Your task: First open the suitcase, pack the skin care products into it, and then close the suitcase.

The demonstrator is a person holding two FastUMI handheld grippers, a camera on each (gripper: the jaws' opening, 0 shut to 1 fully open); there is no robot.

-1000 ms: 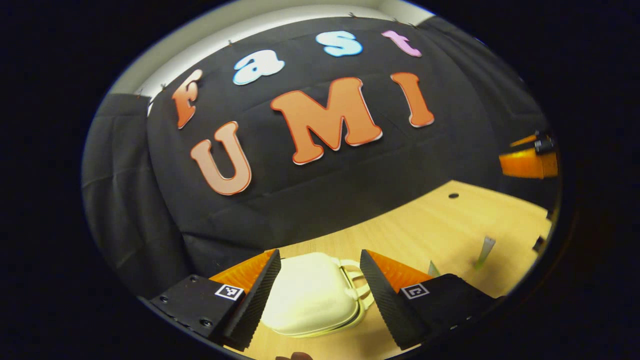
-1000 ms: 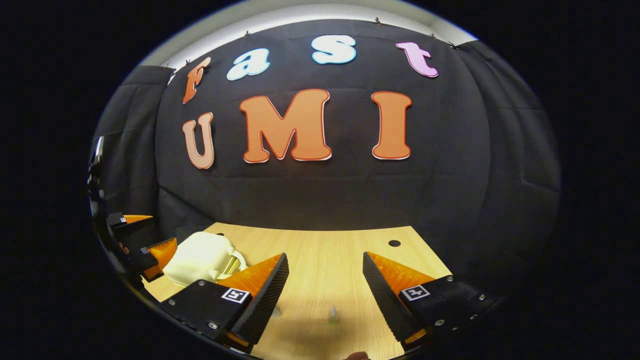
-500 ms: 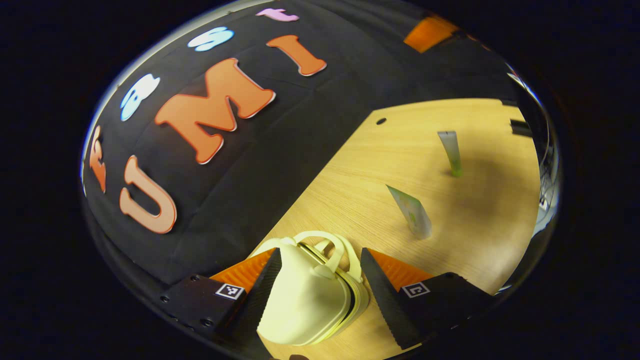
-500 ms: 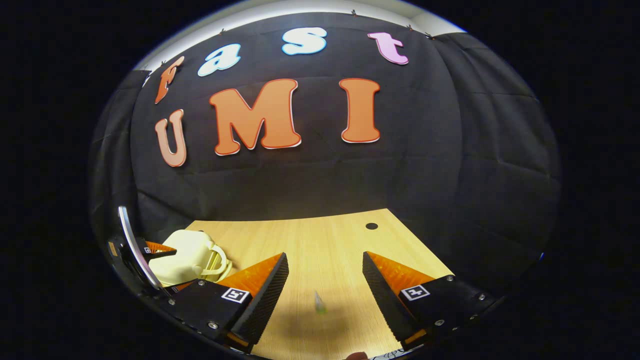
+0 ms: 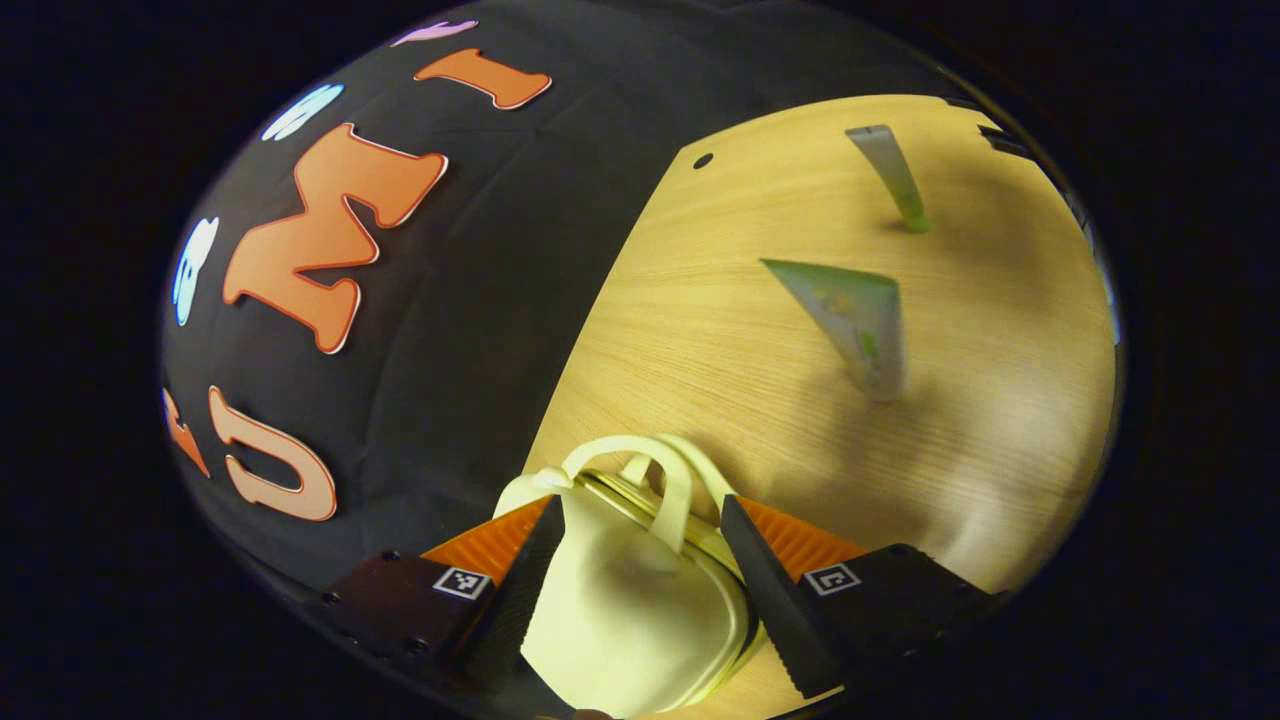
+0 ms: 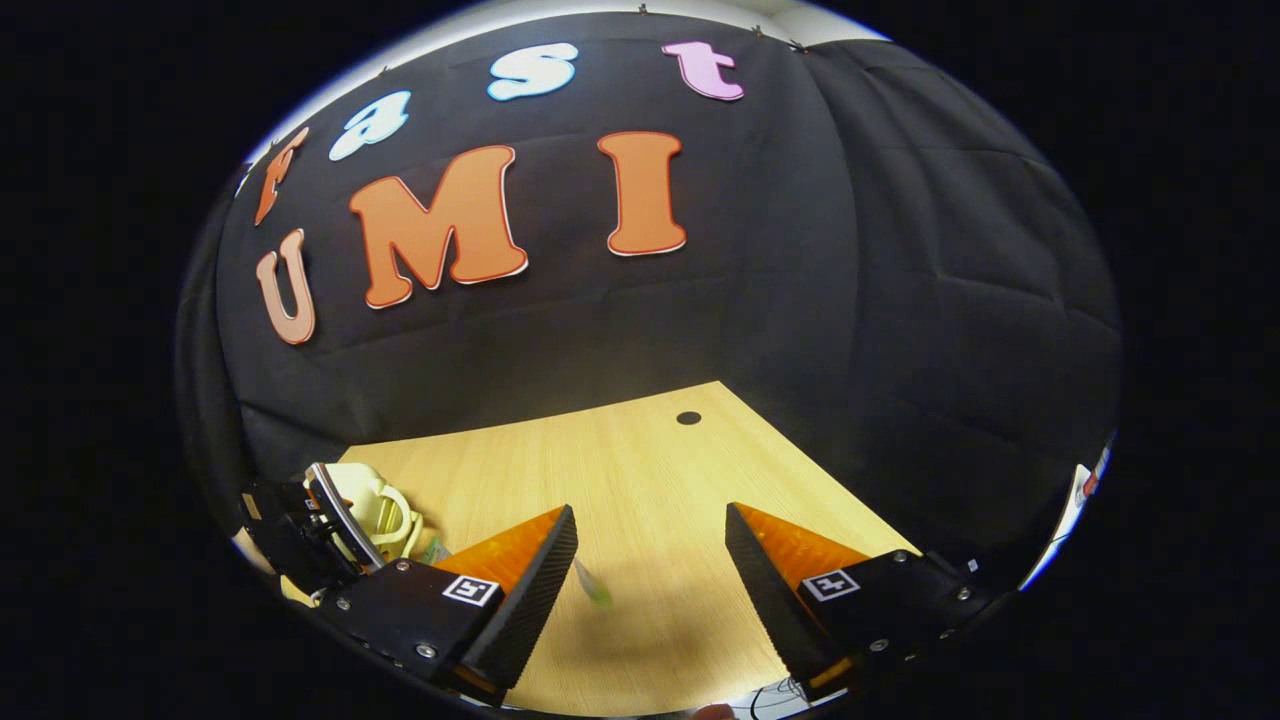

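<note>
Suitcase: small cream hard-shell suitcase (image 5: 630,610) lies closed on the light wooden bench (image 5: 720,380), between the left tool's (image 5: 640,590) spread fingers.
Right tool (image 6: 650,590): spread, empty.
Advice: grip one shell squarely; lift evenly.

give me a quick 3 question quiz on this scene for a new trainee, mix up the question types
1. True or false: the cream suitcase lies between the jaws of the left gripper.
2. How many skin care tubes stand on the wooden table in the left gripper view? A) one B) two C) four
3. Fill in: the right gripper has its jaws ____, with nothing between them.

Key: 1 true. 2 B: a wide tube and a slim tube with a green cap. 3 open.
</note>
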